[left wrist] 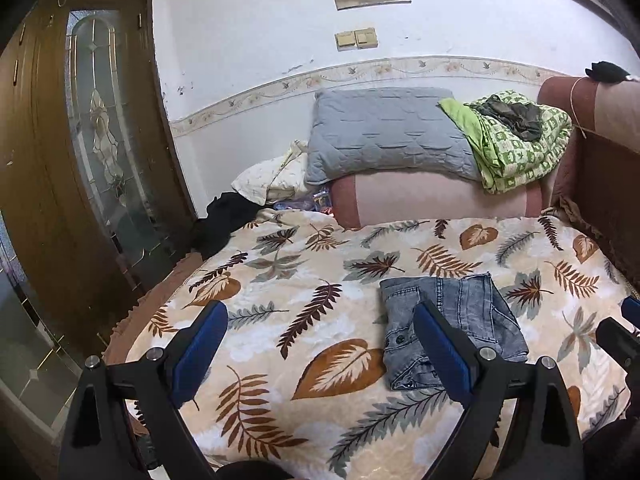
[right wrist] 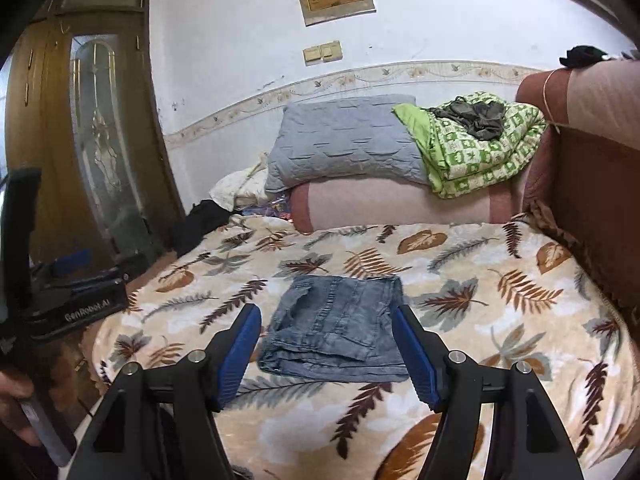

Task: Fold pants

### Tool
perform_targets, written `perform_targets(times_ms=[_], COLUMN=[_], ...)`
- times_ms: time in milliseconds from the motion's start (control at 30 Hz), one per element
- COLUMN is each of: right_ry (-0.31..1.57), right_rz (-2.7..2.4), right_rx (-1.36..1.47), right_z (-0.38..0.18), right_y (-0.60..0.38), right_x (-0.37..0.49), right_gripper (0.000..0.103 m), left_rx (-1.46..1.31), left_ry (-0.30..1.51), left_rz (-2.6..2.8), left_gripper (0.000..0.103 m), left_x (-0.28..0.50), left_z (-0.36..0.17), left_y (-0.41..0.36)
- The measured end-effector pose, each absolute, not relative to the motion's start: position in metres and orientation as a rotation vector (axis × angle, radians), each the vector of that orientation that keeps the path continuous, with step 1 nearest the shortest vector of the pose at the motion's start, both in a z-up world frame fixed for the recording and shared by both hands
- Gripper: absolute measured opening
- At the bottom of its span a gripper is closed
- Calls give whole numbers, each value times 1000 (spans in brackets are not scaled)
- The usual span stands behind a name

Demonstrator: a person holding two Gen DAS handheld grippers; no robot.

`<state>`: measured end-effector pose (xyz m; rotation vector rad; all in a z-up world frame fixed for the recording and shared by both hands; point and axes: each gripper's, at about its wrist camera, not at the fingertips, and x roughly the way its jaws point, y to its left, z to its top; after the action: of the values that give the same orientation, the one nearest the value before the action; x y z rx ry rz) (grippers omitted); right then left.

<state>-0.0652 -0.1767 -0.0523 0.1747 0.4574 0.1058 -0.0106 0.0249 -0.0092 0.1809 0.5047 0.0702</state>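
The pants [left wrist: 476, 316] are blue denim, folded into a compact rectangle lying flat on the leaf-print blanket [left wrist: 320, 280]. In the right wrist view the pants [right wrist: 340, 332] lie just beyond and between my open fingers. My left gripper [left wrist: 320, 352] is open and empty, held above the blanket to the left of the pants; its right finger overlaps them in view. My right gripper [right wrist: 326, 352] is open and empty, above the blanket in front of the pants. Neither touches the pants.
A grey pillow [left wrist: 384, 136] and a green patterned quilt [left wrist: 520, 144] rest on a pink bolster [left wrist: 432, 196] at the back. A brown wardrobe with a glass door [left wrist: 80, 160] stands left. A sofa armrest [right wrist: 592, 140] rises on the right. Dark clothing [left wrist: 224, 220] lies at the bed's left edge.
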Motion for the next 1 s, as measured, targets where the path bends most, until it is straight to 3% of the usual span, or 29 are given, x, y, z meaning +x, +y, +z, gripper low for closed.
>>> perform_targets(times_ms=[500, 1000], right_ry=[391, 546], right_rz=[50, -7], right_rx=[64, 110], right_z=[-37, -58], right_y=[-145, -148], right_x=[-77, -50], right_gripper=[76, 77], left_rx=[171, 166], left_ry=[500, 549], left_rz=[46, 17], left_gripper=[94, 94], left_x=[-17, -14], left_z=[-6, -22], left_y=[26, 28])
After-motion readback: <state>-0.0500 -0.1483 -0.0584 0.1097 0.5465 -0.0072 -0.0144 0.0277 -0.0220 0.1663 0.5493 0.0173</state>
